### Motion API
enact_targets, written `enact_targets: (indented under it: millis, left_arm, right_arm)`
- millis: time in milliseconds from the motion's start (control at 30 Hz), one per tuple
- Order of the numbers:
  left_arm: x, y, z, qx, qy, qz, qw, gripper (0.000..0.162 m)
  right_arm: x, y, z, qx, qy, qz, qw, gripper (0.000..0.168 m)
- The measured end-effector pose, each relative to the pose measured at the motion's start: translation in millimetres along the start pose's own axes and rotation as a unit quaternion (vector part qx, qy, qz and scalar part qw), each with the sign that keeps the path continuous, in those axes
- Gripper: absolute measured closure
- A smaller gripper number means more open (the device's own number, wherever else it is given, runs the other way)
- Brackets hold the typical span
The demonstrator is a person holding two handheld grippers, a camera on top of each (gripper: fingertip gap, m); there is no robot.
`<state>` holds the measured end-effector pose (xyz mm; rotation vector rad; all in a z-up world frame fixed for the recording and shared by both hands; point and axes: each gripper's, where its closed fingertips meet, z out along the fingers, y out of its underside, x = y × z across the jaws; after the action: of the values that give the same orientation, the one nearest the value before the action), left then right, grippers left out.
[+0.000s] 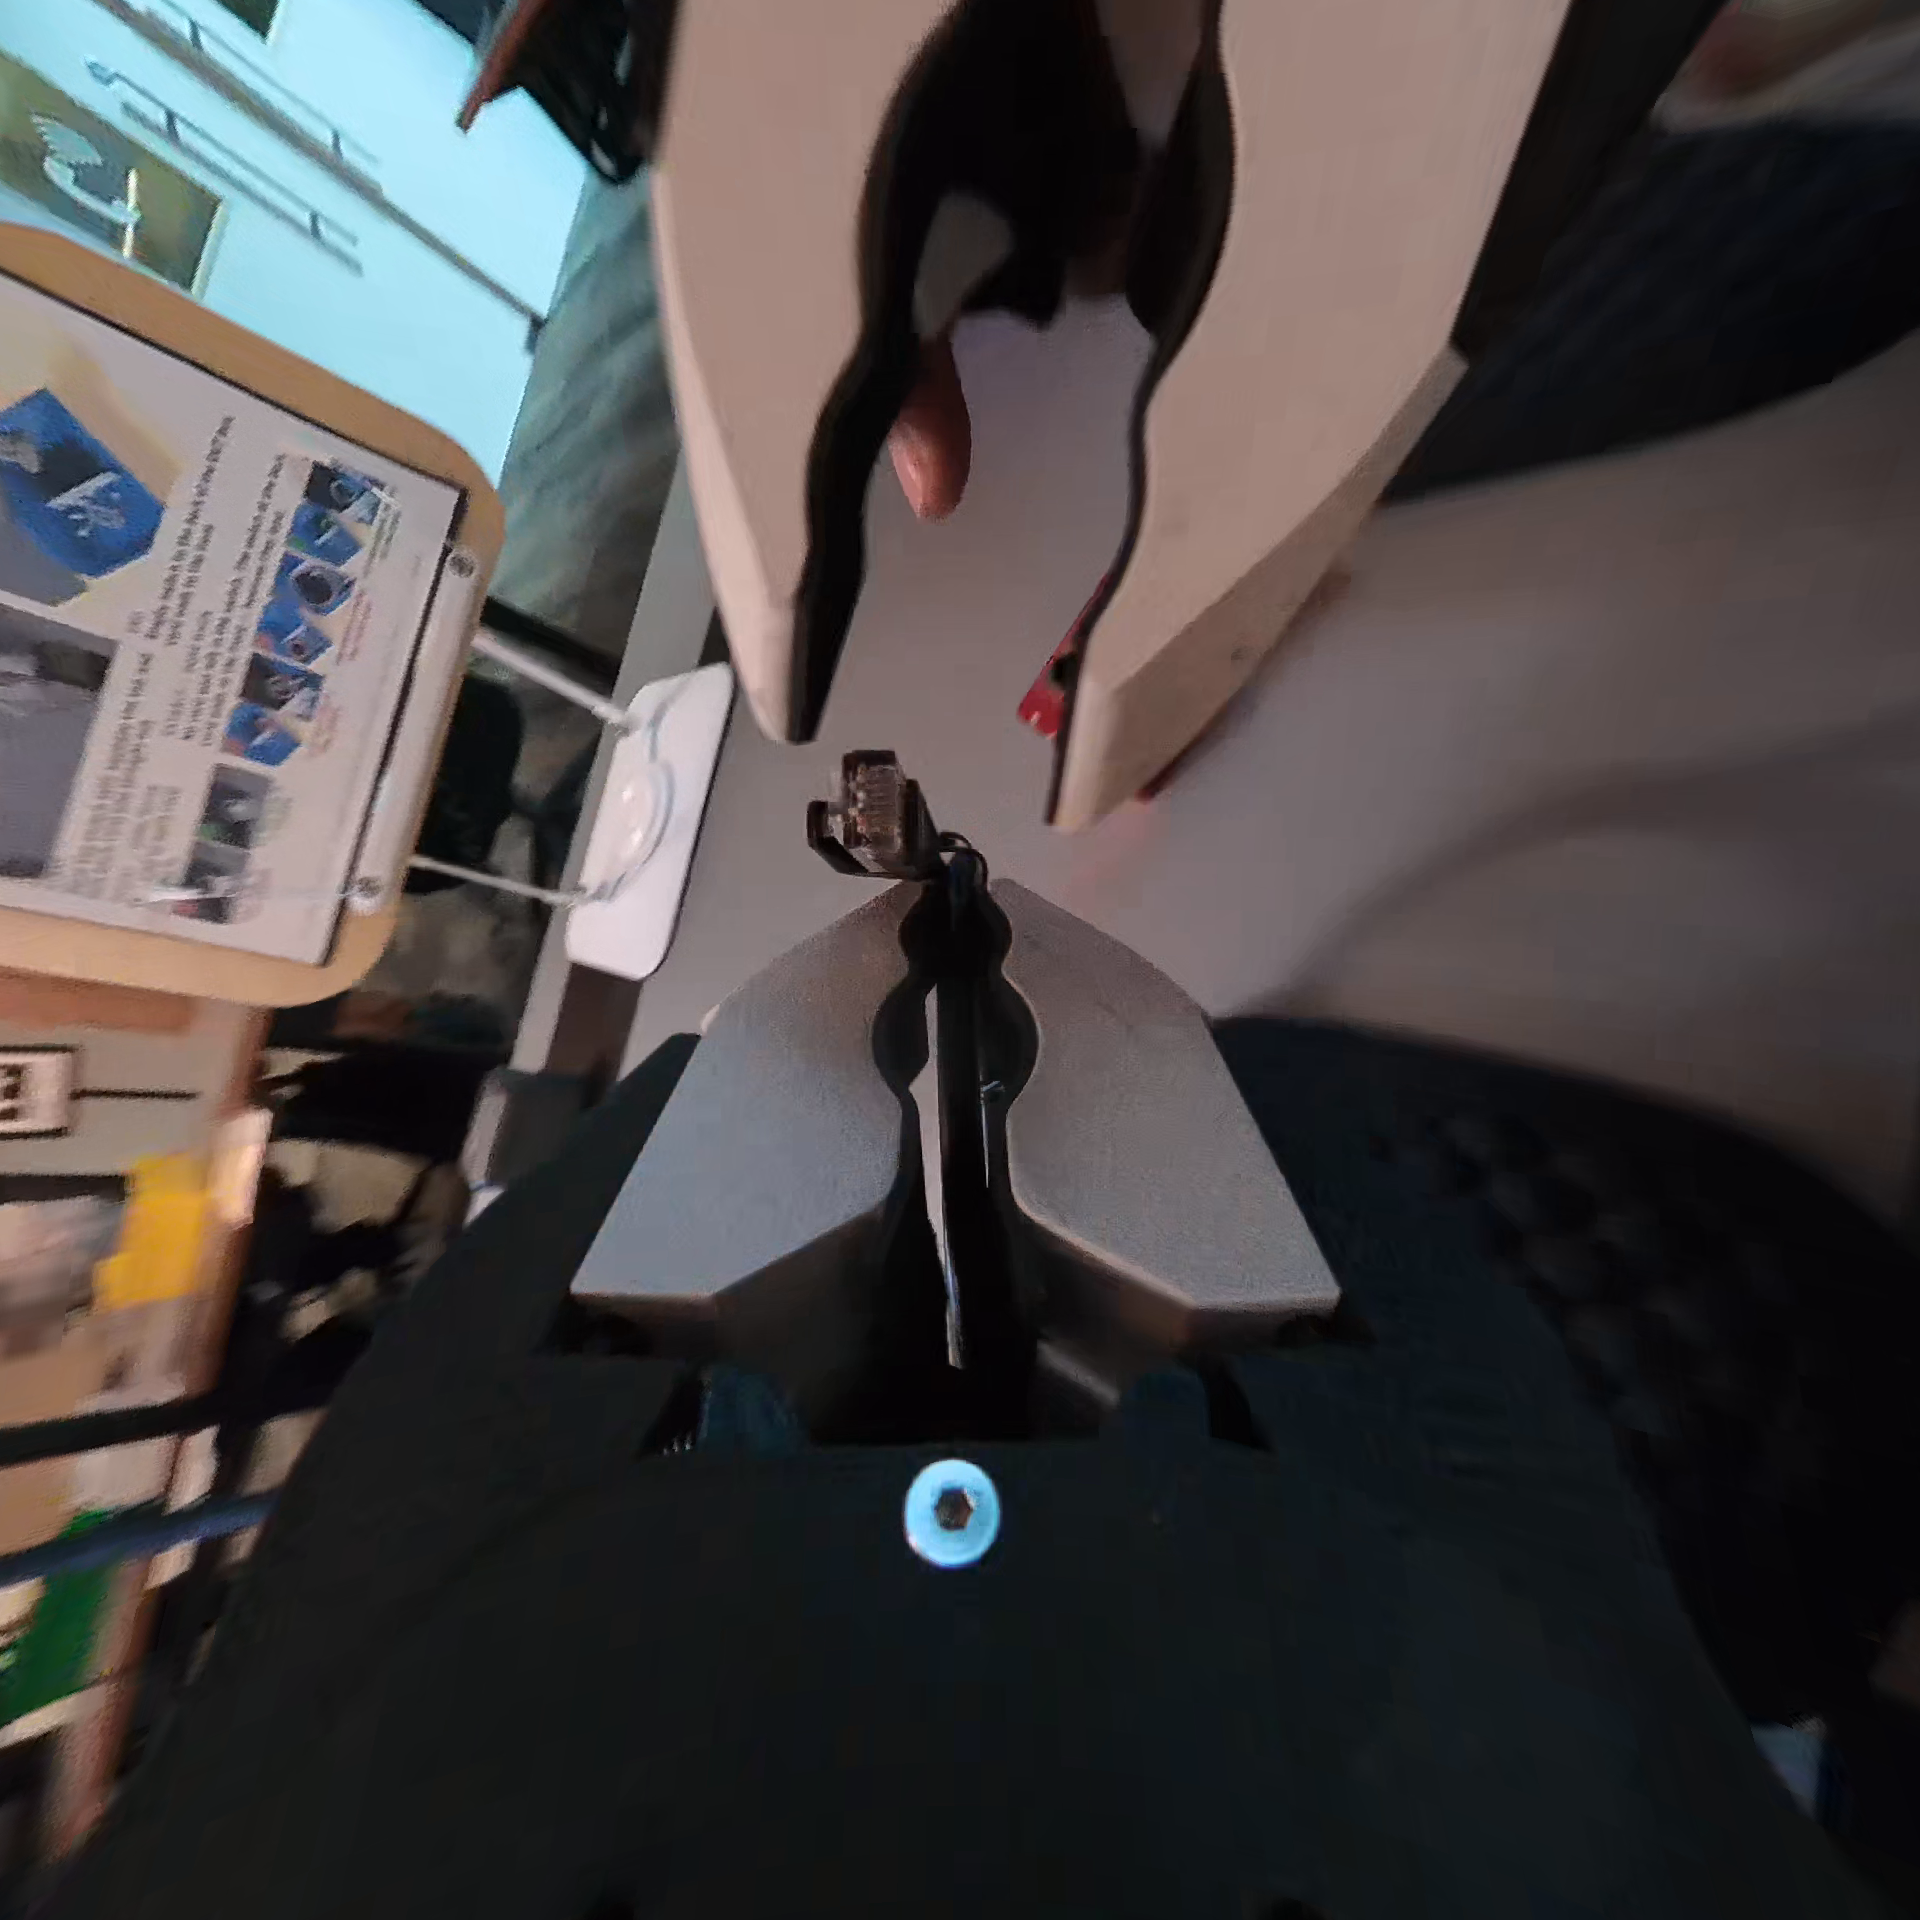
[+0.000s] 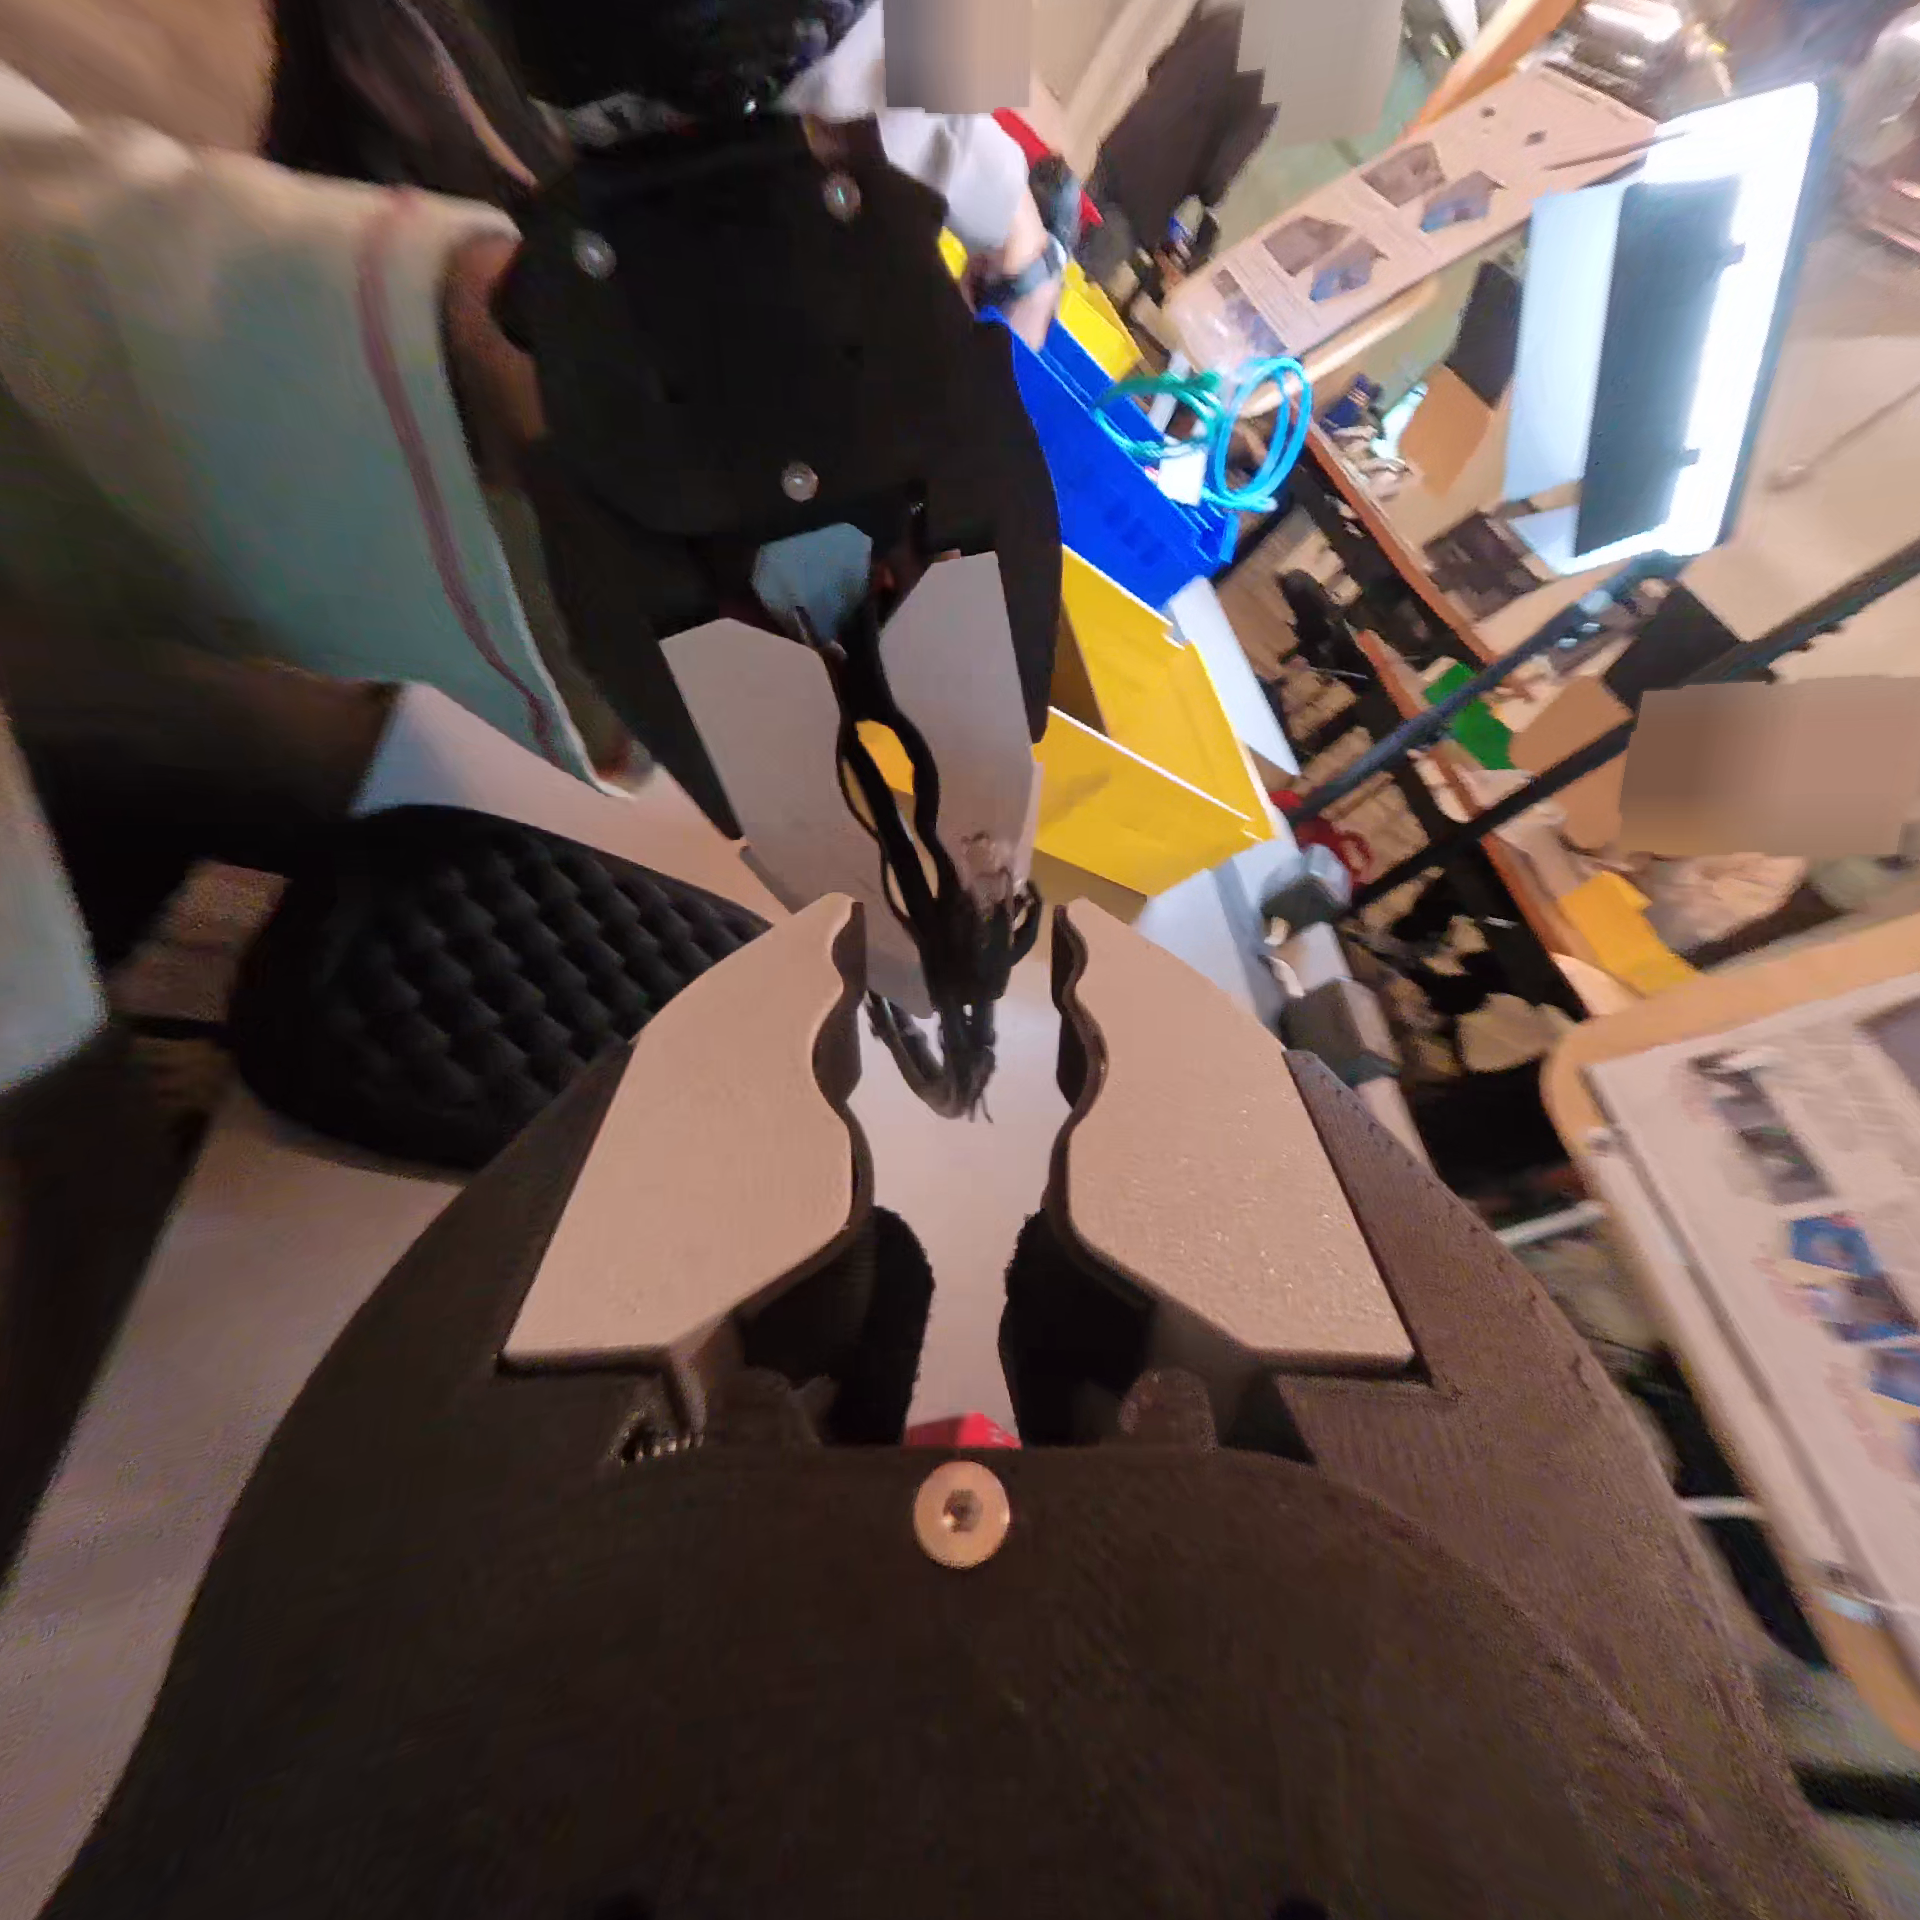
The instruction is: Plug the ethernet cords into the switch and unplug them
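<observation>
left tool [image 1: 951,894] pressed together on a black ethernet cord [image 1: 966,1091], cord runs up the gap between its grey fingers [image 1: 800,1091], clear plug [image 1: 878,810] sticks out just past the tips, pointing at the right tool

right tool [image 1: 925,774] comes in from the top of the left wrist view, tips spread, plug sits just short of the gap between them, not touching. a person's fingertip [image 1: 930,447] visible behind that tool, small red part [image 1: 1049,691] beside its right finger

right wrist view: right tool [image 2: 956,914] spread, nothing between its fingers [image 2: 717,1143]; left tool [image 2: 940,883] straight ahead, tip to tip with it, black cord [image 2: 904,821] pinched there, end looks blurred and tangled just past the right tool's tips. sleeve [image 2: 260,468] of the person holding the left tool at upper left

white table [image 2: 187,1351] under both tools, dark textured pad [image 2: 468,997] left of the right tool. yellow bins [image 2: 1132,748] and blue bin [image 2: 1081,457] beyond the left tool. printed sheet on a board [image 1: 229,665] left of the left tool. switch can't be made out in either view
</observation>
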<state>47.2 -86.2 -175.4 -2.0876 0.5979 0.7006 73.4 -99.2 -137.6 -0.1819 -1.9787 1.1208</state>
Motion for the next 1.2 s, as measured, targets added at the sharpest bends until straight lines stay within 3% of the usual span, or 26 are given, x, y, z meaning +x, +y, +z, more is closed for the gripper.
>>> enact_targets:
  millis: [167, 300, 433, 500, 600, 633, 733, 833, 900, 1000, 1067, 1200]
  left_arm:
    - [-2.1, 3.4, 4.7, -0.050, -0.017, 0.062, 0.997, 0.155]
    - [-11.8, -3.0, 4.0, -0.011, -0.046, 0.035, 0.998, 0.154]
    - [-54.8, -22.8, -24.9, 0.089, -0.205, -0.007, 0.975, 0.113]
    - [-72.9, -36.5, -59.3, 0.202, -0.288, -0.076, 0.933, 0.112]
    - [-75.6, -31.5, -106.0, 0.408, -0.328, -0.248, 0.815, 0.120]
    - [-70.0, -24.3, -103.9, 0.453, -0.298, -0.310, 0.781, 0.123]
    - [-28.7, -27.0, -37.9, 0.470, -0.053, -0.480, 0.739, 0.121]
    - [8.4, -55.4, 11.4, 0.475, 0.122, -0.554, 0.673, 0.120]
    - [7.6, -68.3, 24.5, 0.498, 0.146, -0.570, 0.637, 0.120]
    - [-26.1, -74.7, -0.6, 0.589, 0.103, -0.543, 0.589, 0.120]
    - [-39.6, -76.9, -18.4, 0.612, 0.068, -0.497, 0.611, 0.124]
    - [-42.2, -78.5, -35.8, 0.593, 0.018, -0.400, 0.699, 0.140]
  right_arm:
    - [7.3, 0.4, 8.9, -0.043, 0.029, -0.084, 0.995, 0.157]
    - [13.4, -1.1, 6.1, -0.036, 0.051, -0.104, 0.993, 0.158]
    - [42.5, 0.3, -6.6, 0.017, 0.112, -0.051, 0.992, 0.160]
    - [63.0, 5.0, -15.5, 0.055, 0.145, 0.016, 0.988, 0.160]
    - [90.9, 15.4, -28.5, 0.108, 0.190, 0.124, 0.968, 0.160]
    - [97.8, 16.7, -32.7, 0.134, 0.197, 0.163, 0.957, 0.160]
    - [111.8, 16.3, -43.0, 0.221, 0.195, 0.280, 0.914, 0.160]
    - [111.5, 3.8, -44.9, 0.311, 0.159, 0.363, 0.864, 0.160]
    - [103.6, -11.0, -42.3, 0.356, 0.122, 0.389, 0.841, 0.160]
    - [91.5, -26.6, -40.8, 0.389, 0.080, 0.406, 0.823, 0.160]
    - [83.1, -31.1, -42.3, 0.403, 0.053, 0.410, 0.817, 0.160]
    - [62.4, -35.3, -44.2, 0.431, -0.007, 0.388, 0.815, 0.161]
